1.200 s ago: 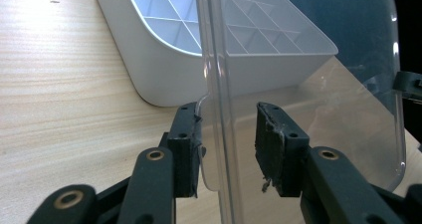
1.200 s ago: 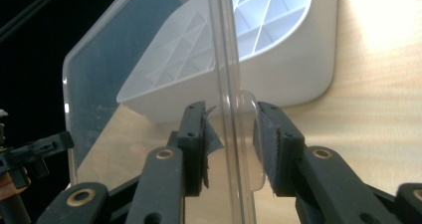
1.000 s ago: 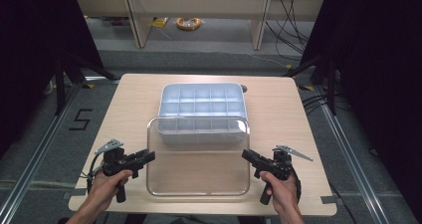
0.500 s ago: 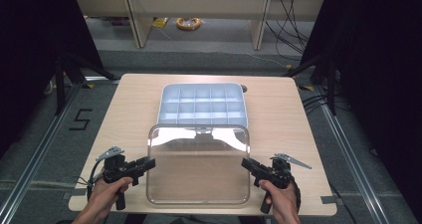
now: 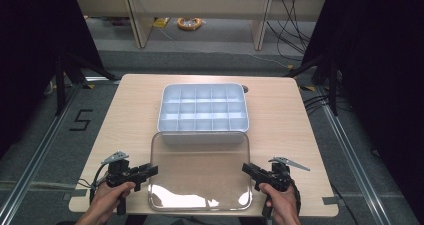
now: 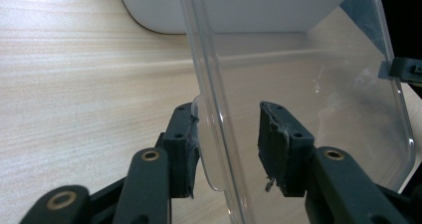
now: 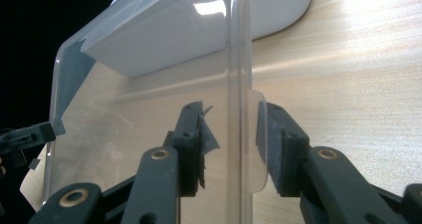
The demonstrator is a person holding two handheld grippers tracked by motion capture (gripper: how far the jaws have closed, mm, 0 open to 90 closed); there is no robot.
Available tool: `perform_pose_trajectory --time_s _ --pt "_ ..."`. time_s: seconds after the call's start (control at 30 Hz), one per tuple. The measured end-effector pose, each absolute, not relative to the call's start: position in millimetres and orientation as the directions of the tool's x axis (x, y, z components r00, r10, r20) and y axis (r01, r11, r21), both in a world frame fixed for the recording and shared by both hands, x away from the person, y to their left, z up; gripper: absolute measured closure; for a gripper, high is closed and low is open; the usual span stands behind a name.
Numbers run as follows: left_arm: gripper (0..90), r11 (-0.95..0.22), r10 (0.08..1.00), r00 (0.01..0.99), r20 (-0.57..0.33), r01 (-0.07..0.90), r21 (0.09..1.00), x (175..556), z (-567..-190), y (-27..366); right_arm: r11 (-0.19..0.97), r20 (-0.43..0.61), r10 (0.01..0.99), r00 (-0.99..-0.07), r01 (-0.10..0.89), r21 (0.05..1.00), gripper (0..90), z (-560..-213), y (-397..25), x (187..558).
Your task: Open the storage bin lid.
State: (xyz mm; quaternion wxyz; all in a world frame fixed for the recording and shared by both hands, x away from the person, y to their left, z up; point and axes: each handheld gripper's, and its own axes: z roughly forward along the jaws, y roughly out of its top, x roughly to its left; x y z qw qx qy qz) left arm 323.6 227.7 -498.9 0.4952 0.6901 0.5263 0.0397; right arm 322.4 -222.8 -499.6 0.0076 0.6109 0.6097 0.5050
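Lid of clear plastic lies flat on the bench, just in front of the white compartment box, its far edge touching or slightly overlapping the box's near wall. The left tongs sit at the lid's left edge and the right tongs at its right edge, each held in one of the person's hands.

In the left gripper view the left tongs stand part open with the lid's rim and its small tab running between the jaws; one pad is close against the tab, the other stands clear of the plastic. In the right gripper view the right tongs straddle the opposite rim in the same way, gaps visible on both sides, so neither pair has clamped.

As a judgement, the work looks to be at its start: both tongs are lined up on the lid's side tabs, the box is uncovered with empty compartments, and what remains is closing on the rim, lifting the lid and setting it over the box.
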Motion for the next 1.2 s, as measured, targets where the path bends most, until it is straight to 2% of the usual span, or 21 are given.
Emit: perform_pose_trajectory --time_s 0.1,0.6,0.8,0.9,0.97,1.0,1.2 --pt "58.5 0.024 0.760 0.451 -0.469 0.701 0.713 323 -501 229 -0.214 0.569 0.768 -0.293 0.720 0.660 63.3 -504 -225 324" --pt "56.7 -0.001 0.760 0.451 -0.468 0.721 0.693 321 -504 228 -0.187 0.562 0.772 -0.296 0.740 0.646 61.6 -509 -224 321" --pt "55.8 -0.032 0.763 0.475 -0.439 0.706 0.707 314 -503 225 -0.183 0.551 0.782 -0.292 0.737 0.650 60.6 -507 -224 317" --pt "55.8 -0.025 0.763 0.459 -0.455 0.724 0.689 315 -506 225 -0.174 0.540 0.788 -0.294 0.736 0.655 60.6 -508 -225 318" --pt "55.8 -0.018 0.762 0.452 -0.464 0.731 0.682 316 -507 225 -0.207 0.585 0.770 -0.255 0.768 0.607 60.5 -507 -222 316" --pt "55.7 -0.018 0.762 0.452 -0.464 0.731 0.682 316 -507 225 -0.174 0.550 0.785 -0.286 0.750 0.639 60.4 -511 -224 318" --pt "54.6 -0.019 0.774 0.429 -0.466 0.750 0.661 322 -510 226 -0.168 0.553 0.784 -0.282 0.761 0.627 59.3 -515 -222 321"
